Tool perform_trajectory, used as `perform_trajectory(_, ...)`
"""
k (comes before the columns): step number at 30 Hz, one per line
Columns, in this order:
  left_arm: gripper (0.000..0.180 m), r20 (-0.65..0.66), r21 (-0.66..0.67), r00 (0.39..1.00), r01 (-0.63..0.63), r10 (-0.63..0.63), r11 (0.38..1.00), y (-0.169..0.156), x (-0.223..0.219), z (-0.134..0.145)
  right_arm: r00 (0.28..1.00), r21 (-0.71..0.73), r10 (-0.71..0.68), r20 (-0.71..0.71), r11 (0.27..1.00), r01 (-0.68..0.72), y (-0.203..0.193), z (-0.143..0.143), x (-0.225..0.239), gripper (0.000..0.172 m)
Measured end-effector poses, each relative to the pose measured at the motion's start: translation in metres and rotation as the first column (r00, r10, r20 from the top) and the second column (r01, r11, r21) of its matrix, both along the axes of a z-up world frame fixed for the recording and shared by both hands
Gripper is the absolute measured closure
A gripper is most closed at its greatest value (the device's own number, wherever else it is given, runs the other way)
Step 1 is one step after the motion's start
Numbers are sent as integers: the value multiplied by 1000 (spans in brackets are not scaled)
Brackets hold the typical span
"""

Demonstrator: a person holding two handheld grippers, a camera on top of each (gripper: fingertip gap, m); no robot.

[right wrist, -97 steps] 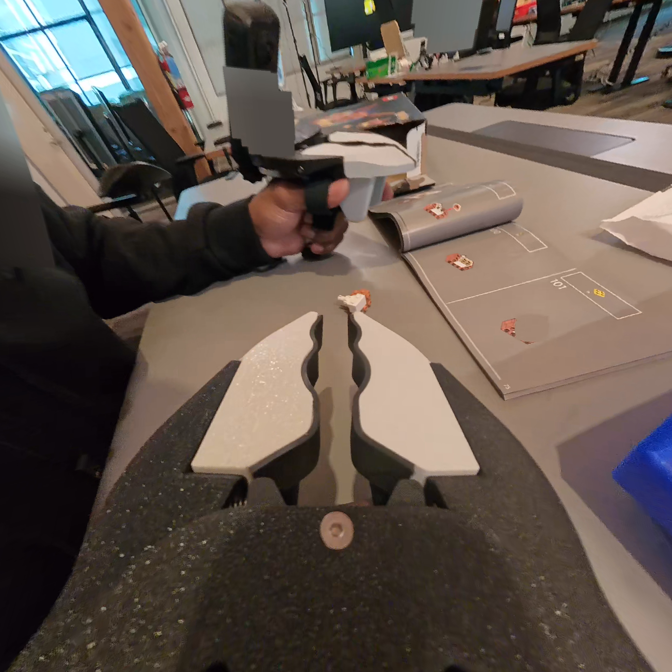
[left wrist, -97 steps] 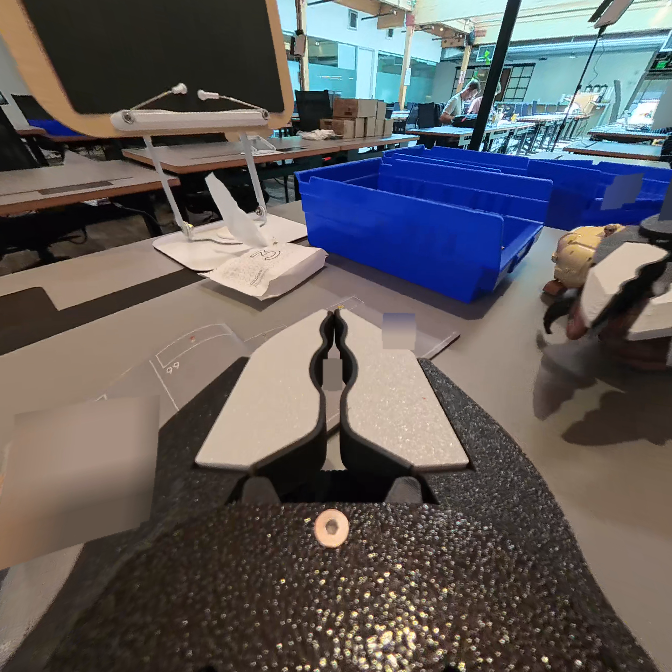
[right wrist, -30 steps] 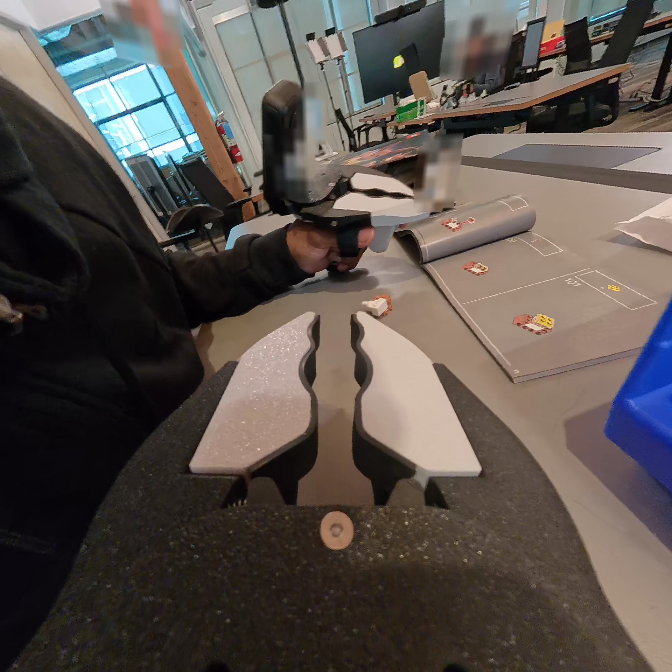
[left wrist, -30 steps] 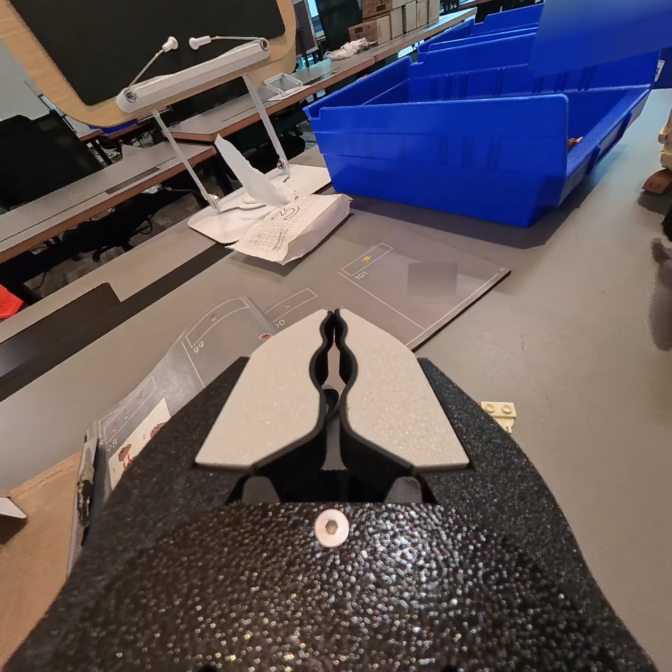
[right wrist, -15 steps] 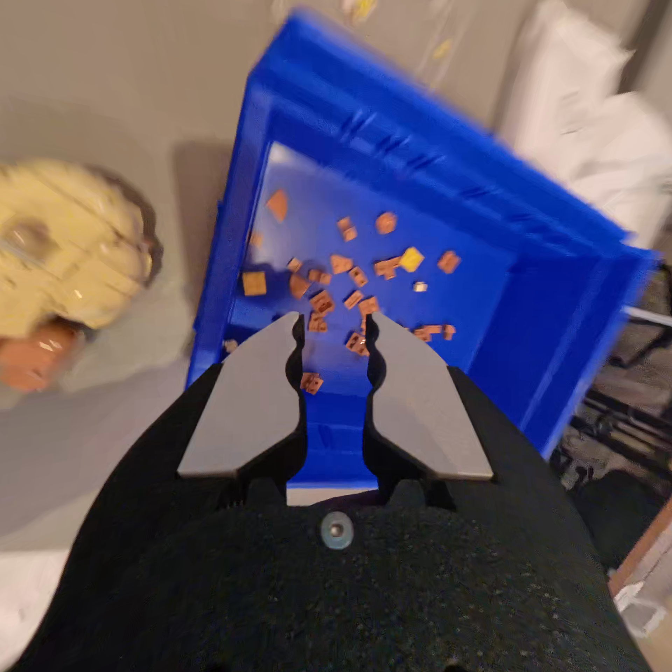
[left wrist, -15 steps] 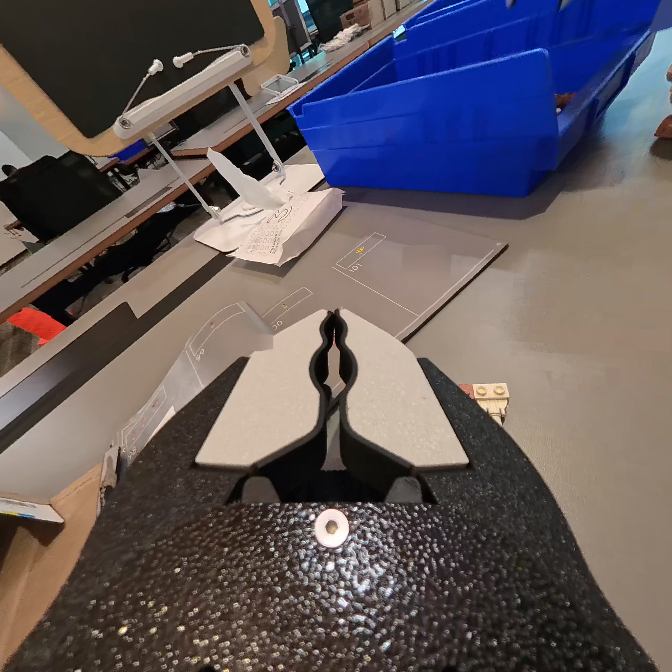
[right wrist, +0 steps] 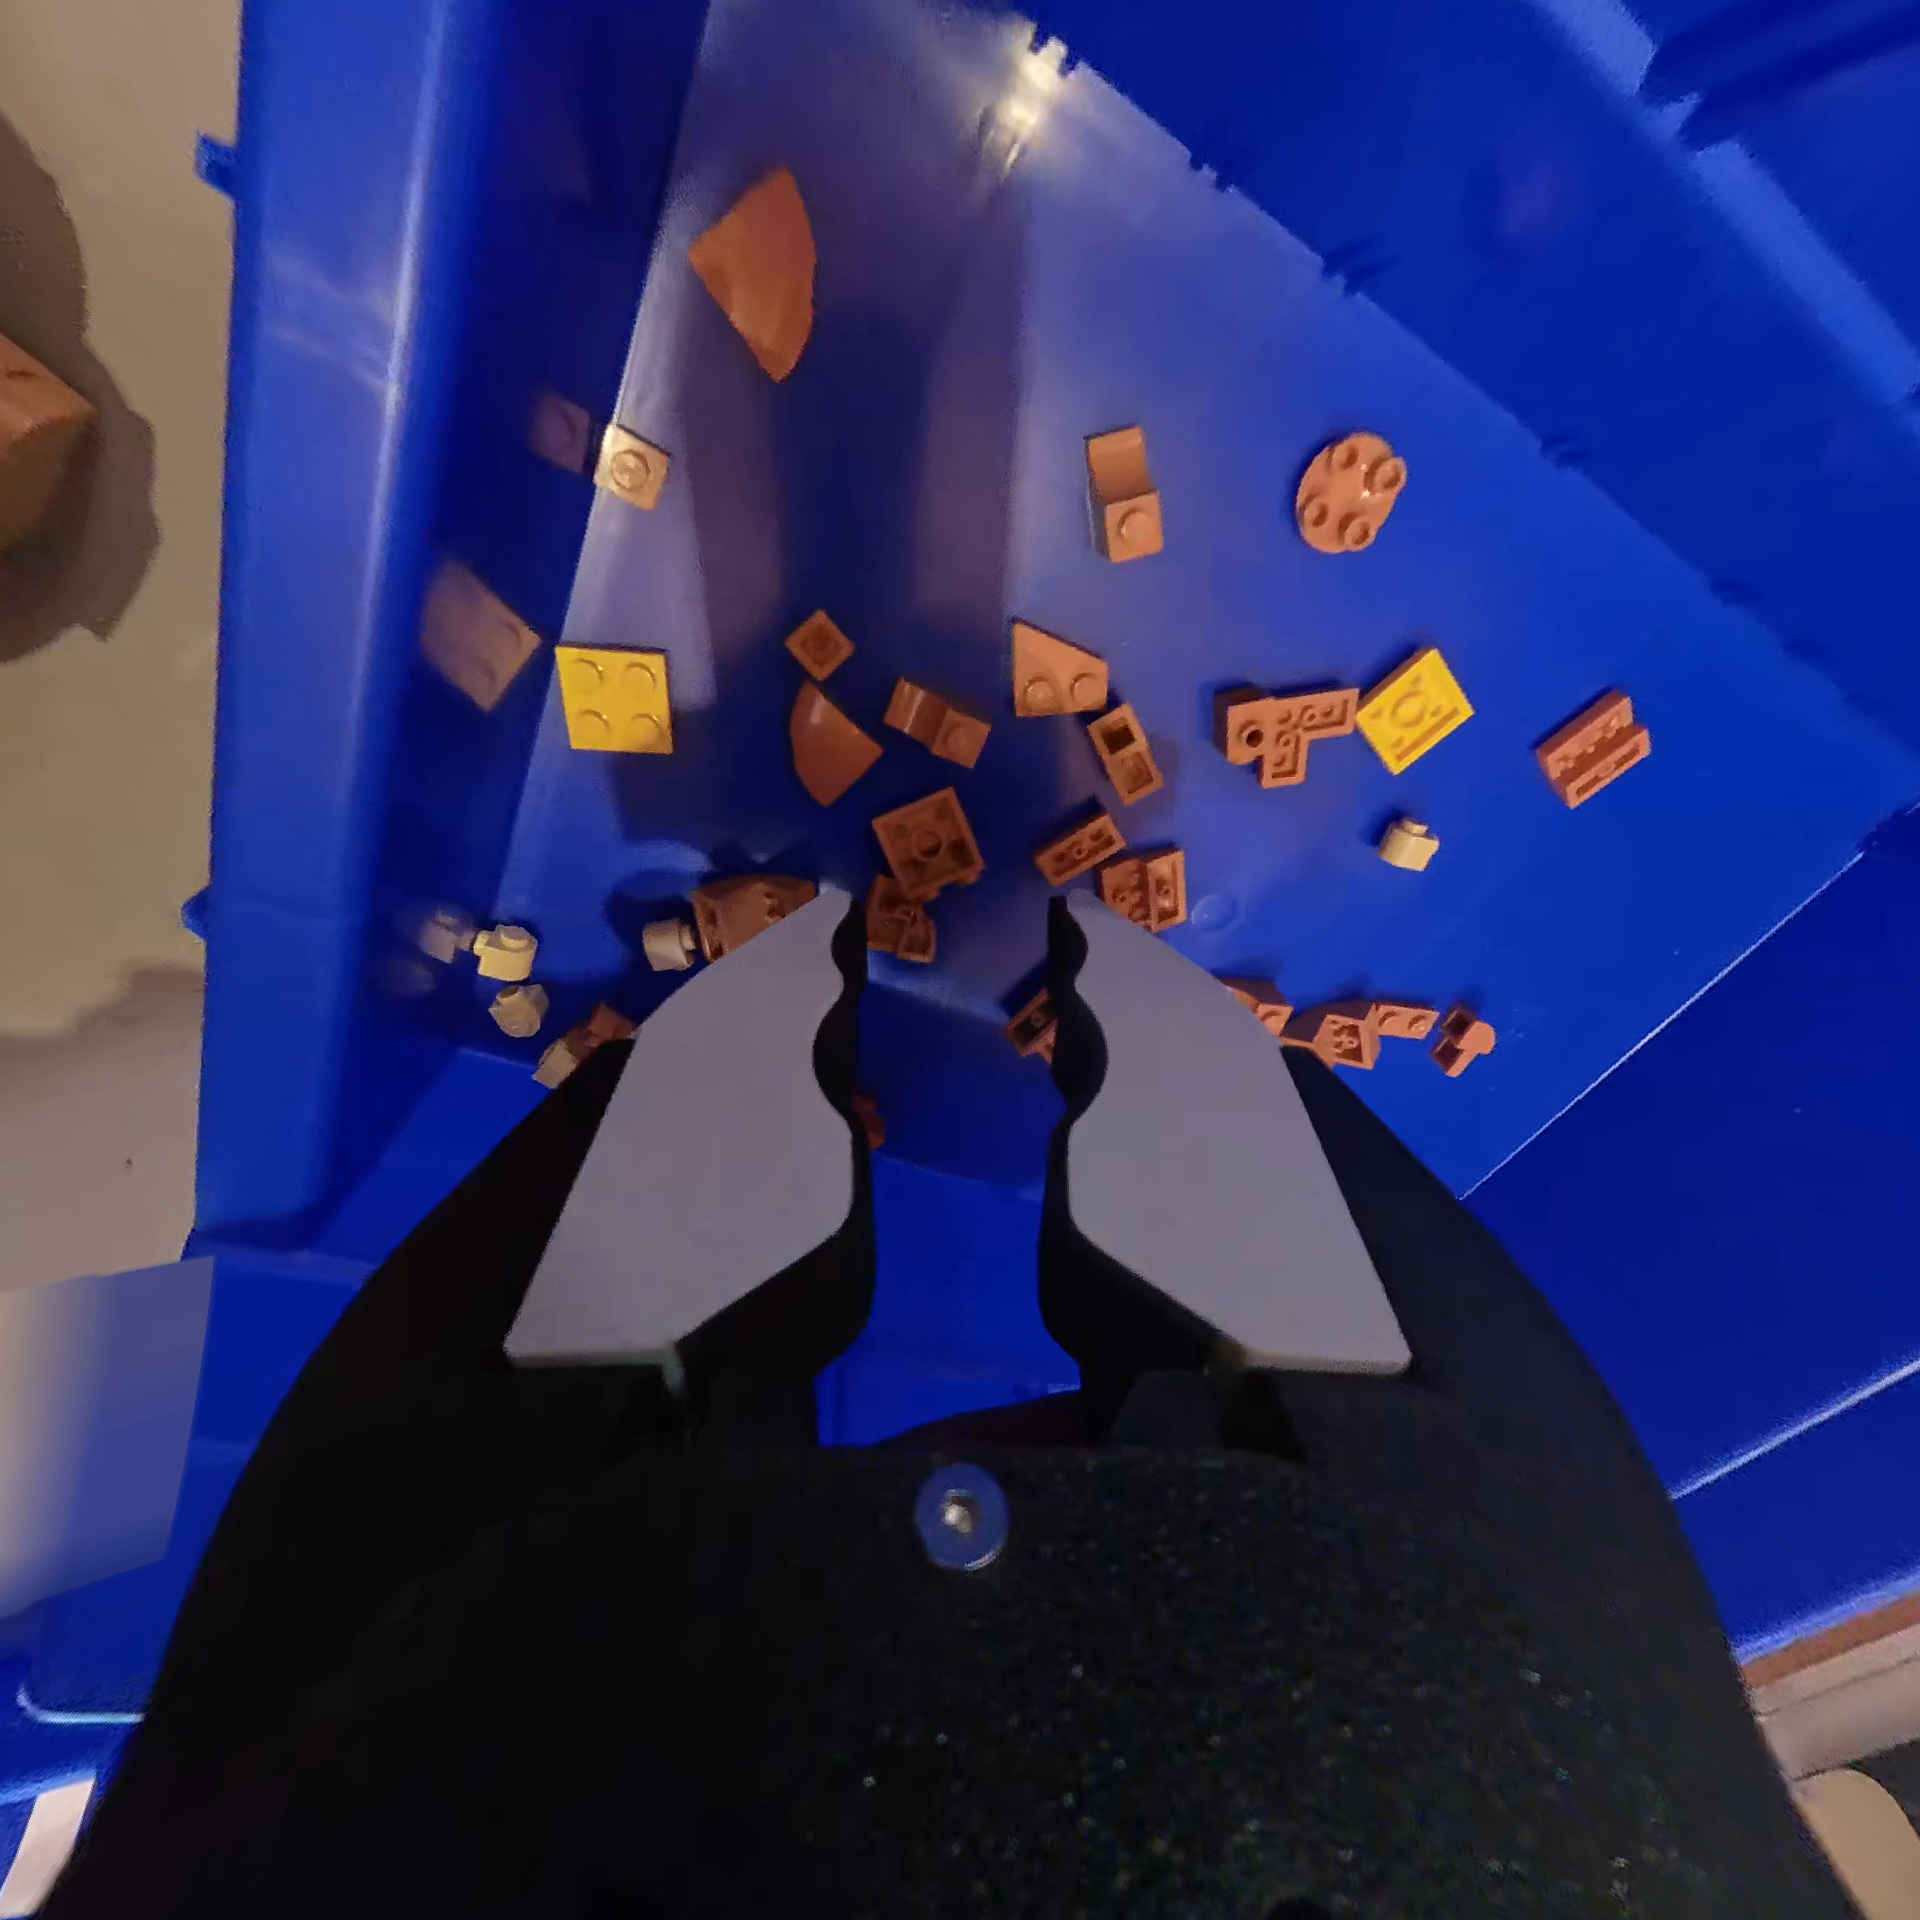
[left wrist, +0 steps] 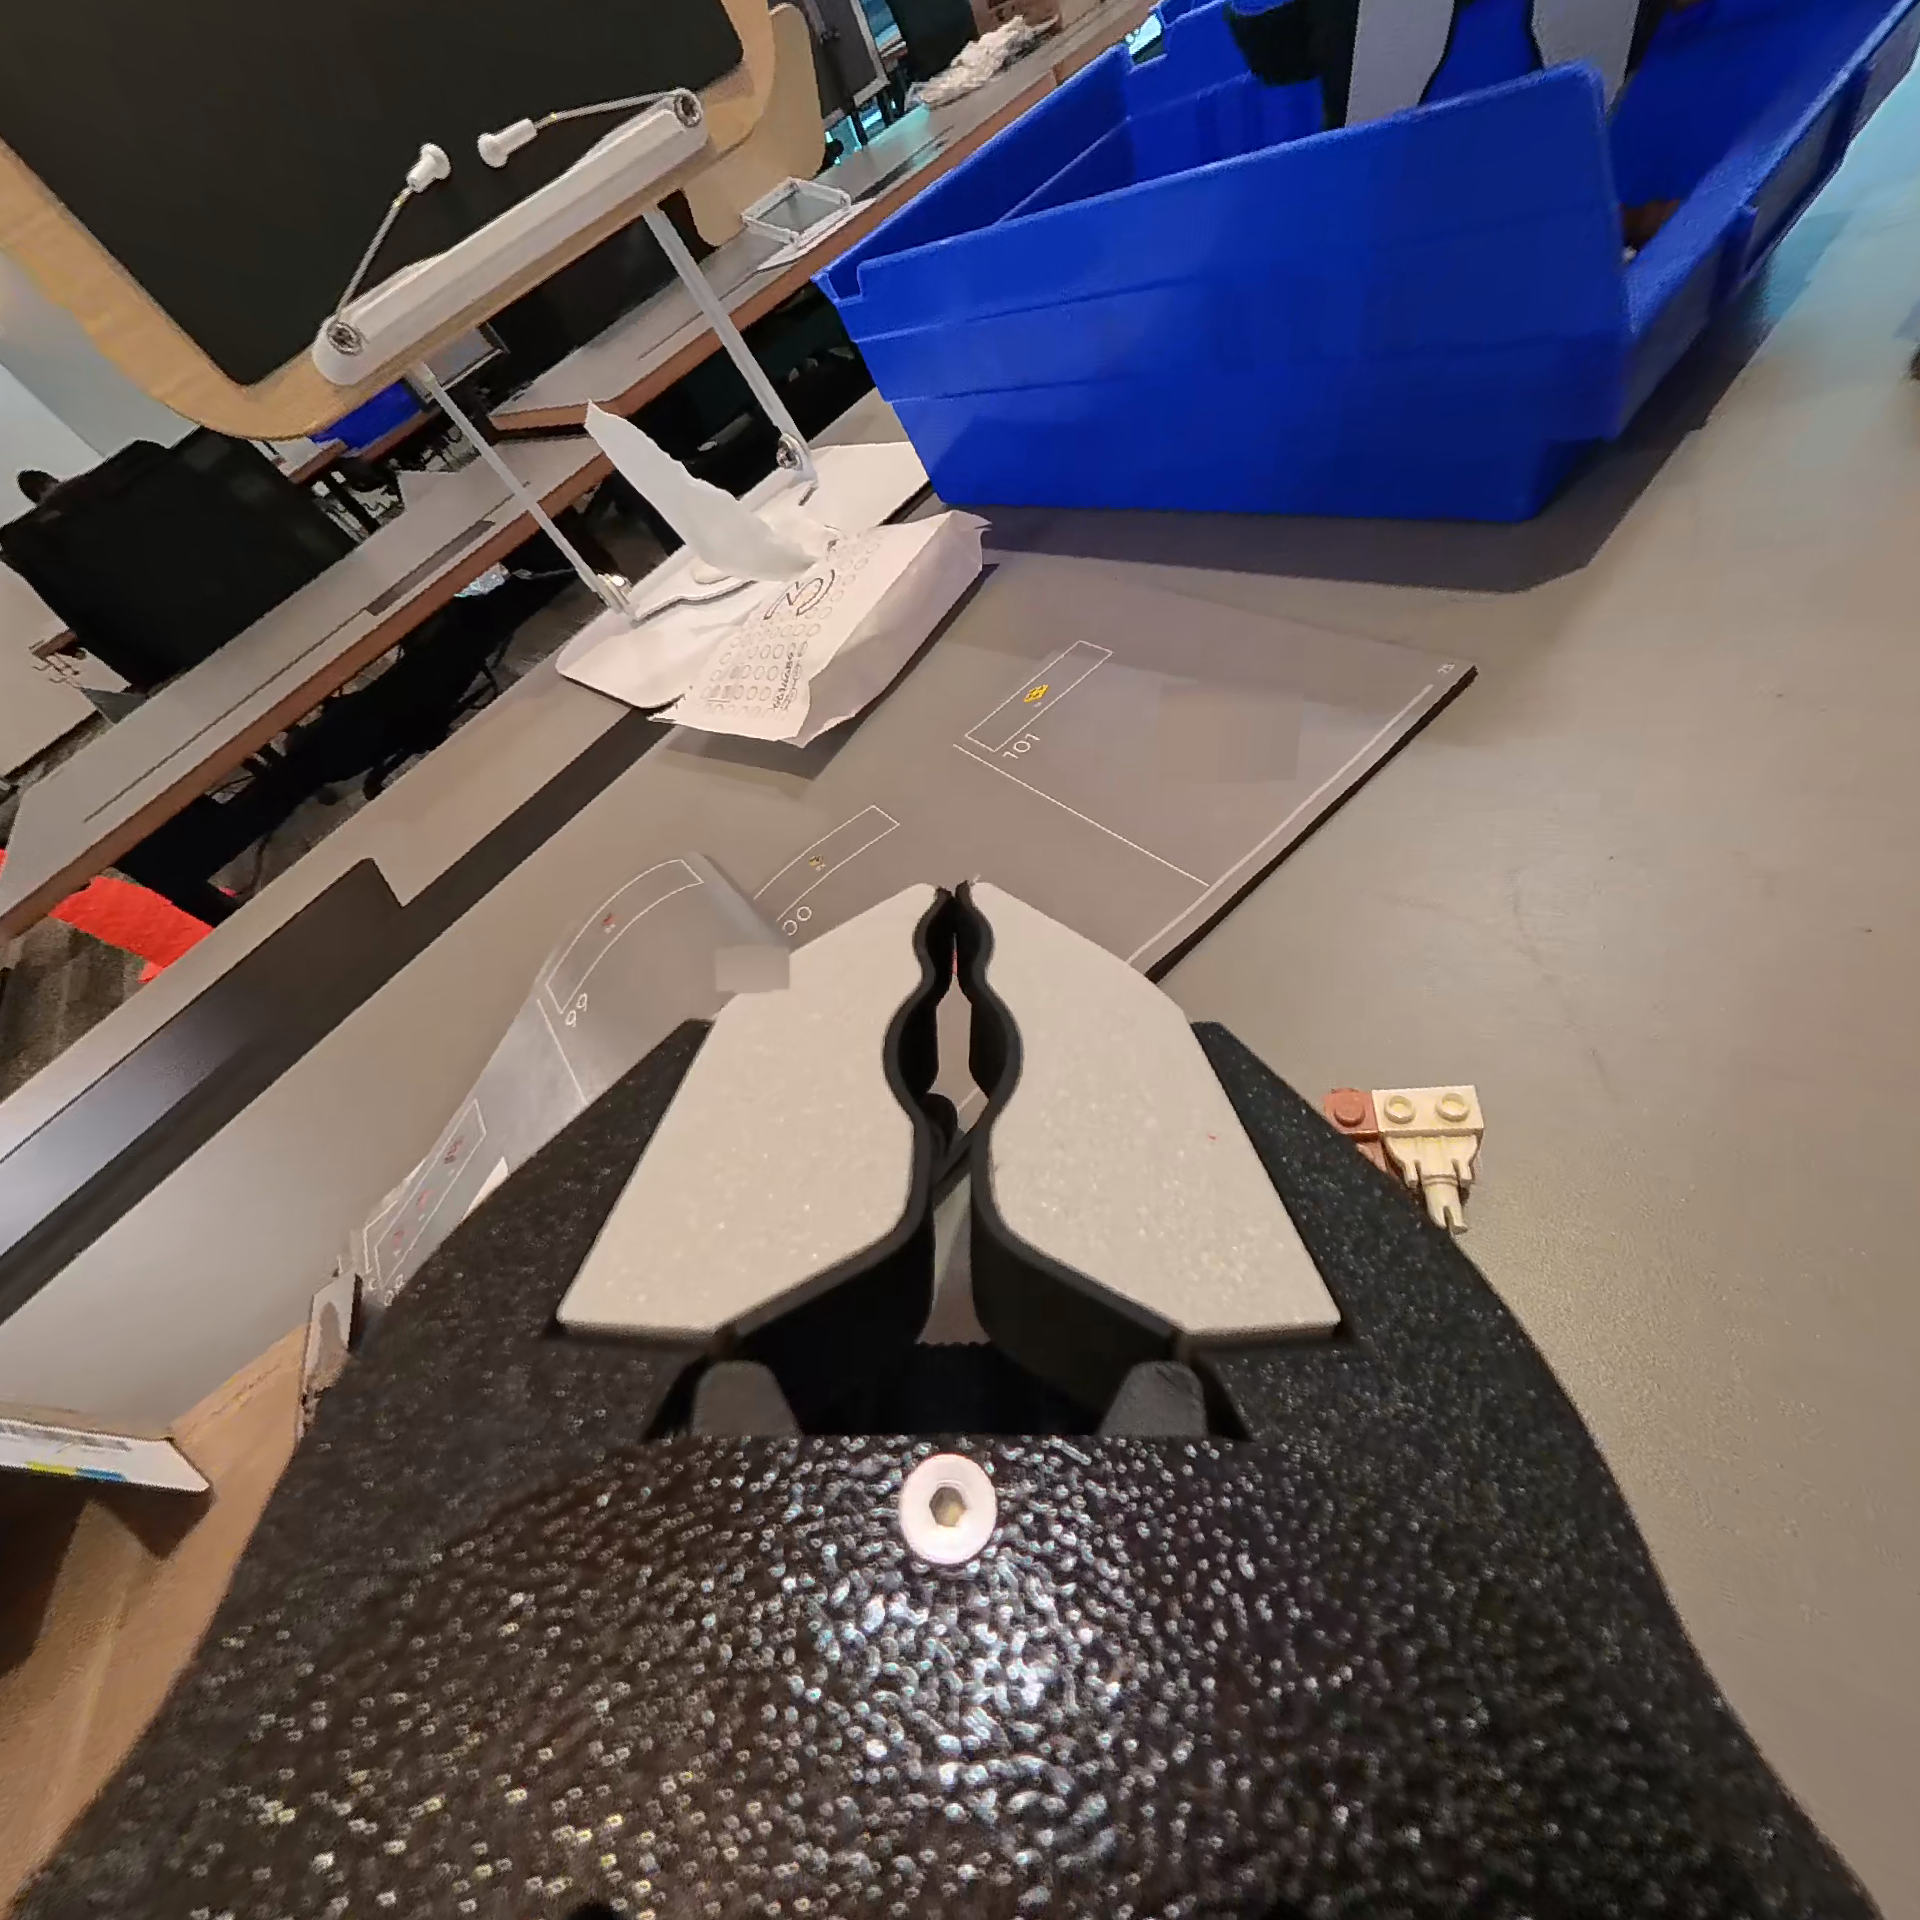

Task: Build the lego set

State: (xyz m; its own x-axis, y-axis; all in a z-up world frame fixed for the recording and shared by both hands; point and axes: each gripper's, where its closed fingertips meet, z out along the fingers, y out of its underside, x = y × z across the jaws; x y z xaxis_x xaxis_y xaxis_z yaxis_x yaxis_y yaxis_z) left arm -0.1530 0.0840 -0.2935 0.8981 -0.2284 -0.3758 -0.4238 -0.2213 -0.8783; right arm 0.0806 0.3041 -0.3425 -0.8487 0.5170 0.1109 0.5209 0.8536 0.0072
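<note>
The right gripper point(right wrist: 956, 914) hangs over the open blue bin point(right wrist: 1558, 260), pointing down at its floor, its jaws apart and holding nothing. Directly beyond the gap between its fingertips lies a cluster of small brown bricks point(right wrist: 925, 852), the nearest just ahead of the left fingertip; a yellow square plate point(right wrist: 613, 698) lies well to the left of that cluster and another yellow piece point(right wrist: 1413, 712) well to its right.

The left gripper point(left wrist: 956, 894) is clenched tight with nothing visible between its fingers, above the open booklet point(left wrist: 1143, 748) on the counter point(left wrist: 1662, 935). A small tan-and-brown brick assembly point(left wrist: 1418, 1138) sits on the counter just right of it, and the blue bin point(left wrist: 1247, 312) stands beyond the booklet.
</note>
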Motion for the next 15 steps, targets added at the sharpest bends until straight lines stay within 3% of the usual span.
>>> perform_trajectory(9,180,-3,11,1000,3,-3,1000,-1,1,1,996,29,-23,85,999,20,-1,-13,2,141)
perform_trajectory(15,180,-5,14,1000,5,-5,1000,-2,2,2,989,19,-61,134,998,59,-4,-14,7,153)
